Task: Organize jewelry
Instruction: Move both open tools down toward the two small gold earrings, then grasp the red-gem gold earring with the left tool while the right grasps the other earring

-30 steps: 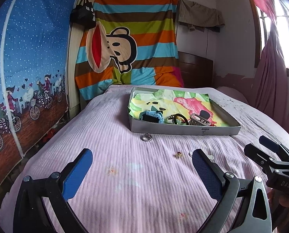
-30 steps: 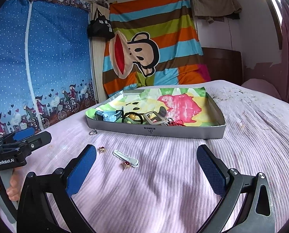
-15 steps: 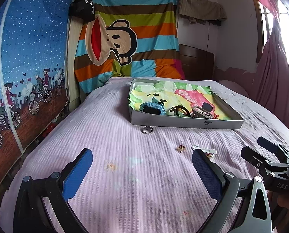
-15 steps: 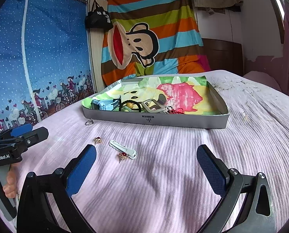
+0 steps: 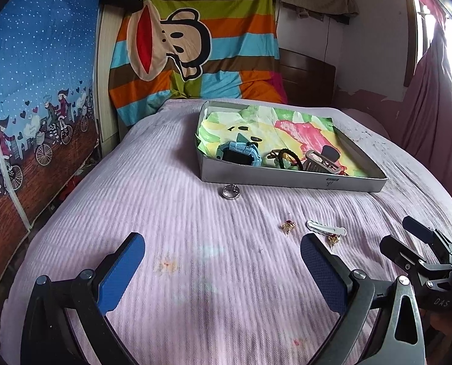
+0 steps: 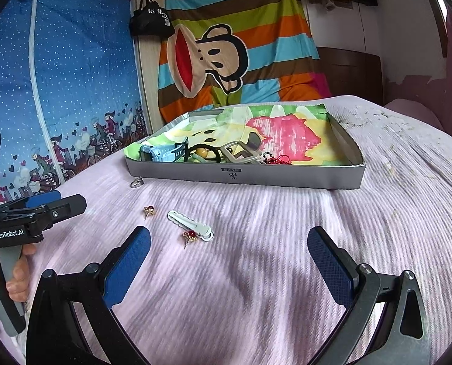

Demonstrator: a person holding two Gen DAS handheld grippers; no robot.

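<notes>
- The left gripper hangs over the pink bedspread, its blue-padded fingers spread wide and holding nothing.
- The right gripper is likewise agape and empty above the same cover; a hand grips the other tool's handle at the left edge of the right wrist view.
- Just ahead of the right gripper's left finger lies a red-and-gold earring, touching the end of a white hair clip.
- A second red-and-gold earring sits near the clip's other end, apart from it.
- Farther out, a silver ring rests on the bedspread just beside the near wall of a grey box tray.
- Inside the tray, lined with a bright printed cloth, a blue watch, a black hair tie with a yellow bead, a grey buckle-like piece and a small red trinket crowd the near side.
- Behind the bed hangs a striped cartoon-monkey cloth.
</notes>
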